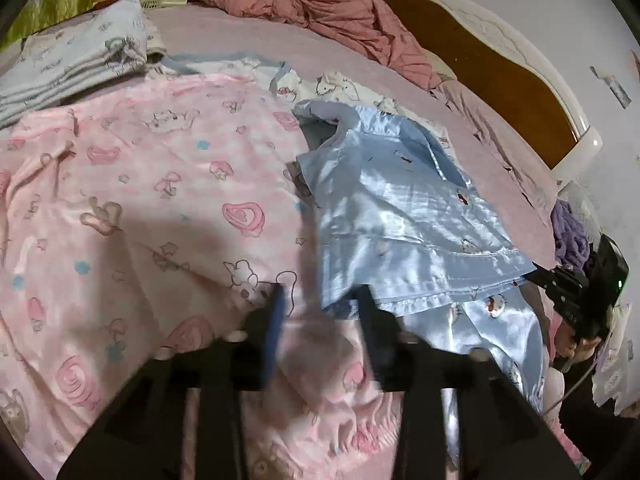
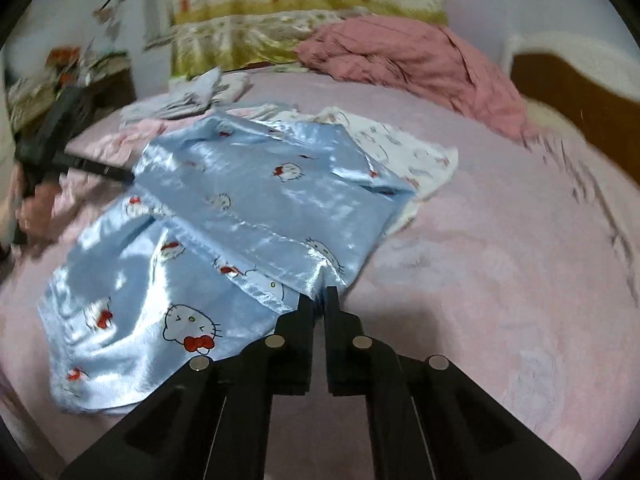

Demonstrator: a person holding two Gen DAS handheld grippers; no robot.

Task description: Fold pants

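Those blue satin pants (image 2: 240, 216) look slippery and floppy; right gripper (image 2: 318, 300) is clamped on the hem corner, left gripper (image 1: 320, 300) sits apart at the edge.

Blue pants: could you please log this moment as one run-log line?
stage: mid-fold | blue pants: partly folded on bed | right tool: shut on pants hem | left tool: open at pants edge

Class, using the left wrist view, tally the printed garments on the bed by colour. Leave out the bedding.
Blue: 1, the blue satin pants
Pink: 1, the pink garment
White: 1, the cat-print piece
Pale grey: 1, the folded bundle
Total: 4
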